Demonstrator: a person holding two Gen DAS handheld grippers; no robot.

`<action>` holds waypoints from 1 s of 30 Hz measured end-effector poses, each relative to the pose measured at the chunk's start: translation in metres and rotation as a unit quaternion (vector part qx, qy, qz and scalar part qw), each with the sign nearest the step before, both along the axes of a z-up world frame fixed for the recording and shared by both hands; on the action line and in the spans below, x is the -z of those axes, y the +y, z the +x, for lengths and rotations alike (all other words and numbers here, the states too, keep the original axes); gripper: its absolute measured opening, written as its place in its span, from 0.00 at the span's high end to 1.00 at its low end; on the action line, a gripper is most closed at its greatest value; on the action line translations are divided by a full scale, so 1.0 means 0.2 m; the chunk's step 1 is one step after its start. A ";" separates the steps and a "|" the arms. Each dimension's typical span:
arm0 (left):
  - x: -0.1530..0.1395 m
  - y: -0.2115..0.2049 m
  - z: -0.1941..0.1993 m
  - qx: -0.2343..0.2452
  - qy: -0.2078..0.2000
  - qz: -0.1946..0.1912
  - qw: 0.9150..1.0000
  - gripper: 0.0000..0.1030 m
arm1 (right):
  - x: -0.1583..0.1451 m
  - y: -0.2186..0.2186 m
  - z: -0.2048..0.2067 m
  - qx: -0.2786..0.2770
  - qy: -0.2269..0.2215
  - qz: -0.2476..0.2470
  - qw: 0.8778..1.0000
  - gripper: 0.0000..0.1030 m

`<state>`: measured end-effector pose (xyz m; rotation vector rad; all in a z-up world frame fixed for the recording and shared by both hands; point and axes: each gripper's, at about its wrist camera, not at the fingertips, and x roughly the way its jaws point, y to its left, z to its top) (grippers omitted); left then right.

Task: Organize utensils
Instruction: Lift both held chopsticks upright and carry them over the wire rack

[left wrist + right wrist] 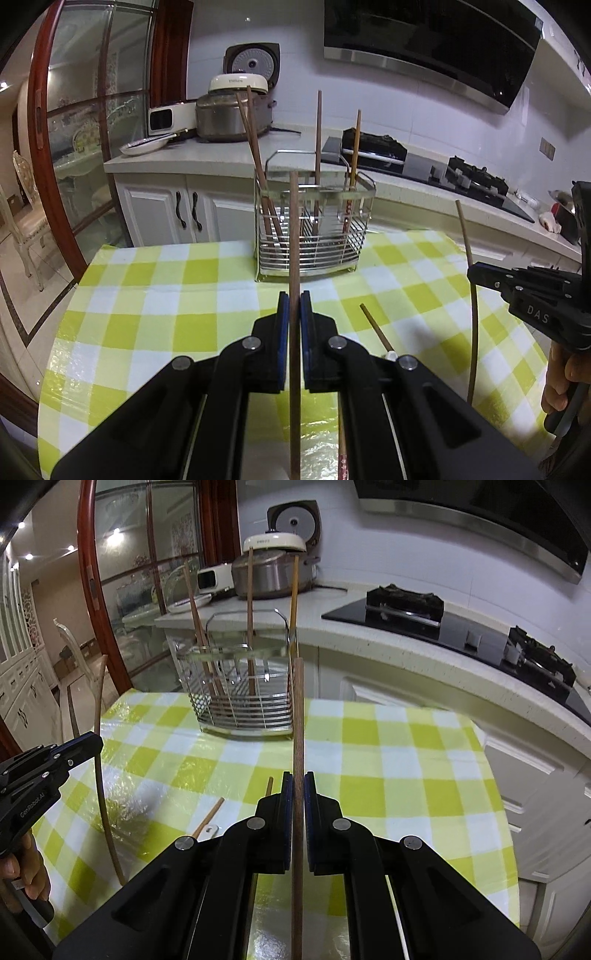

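Each pair of tongs, left [294,295] and right [298,775], is clamped shut on one dark brown wooden chopstick [293,236] [298,716] standing upright above the green-checked worktop [155,295]. Held by such narrow pads, either stick might pivot or slip. It could then snag a wire of the steel wire utensil rack [314,236] beyond, where four chopsticks stand.

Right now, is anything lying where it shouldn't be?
Yes. Two chopsticks lie loose on the checked tablecloth, outside the wire holder. Each gripper holds one more upright. Nothing looks spilled or broken.
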<state>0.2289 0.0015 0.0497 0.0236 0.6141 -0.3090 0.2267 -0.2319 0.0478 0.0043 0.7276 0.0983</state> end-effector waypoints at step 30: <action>-0.16 0.01 -0.06 -0.013 -0.042 -0.021 0.999 0.94 | -0.20 -0.03 -0.11 0.018 -0.060 0.001 0.998 0.94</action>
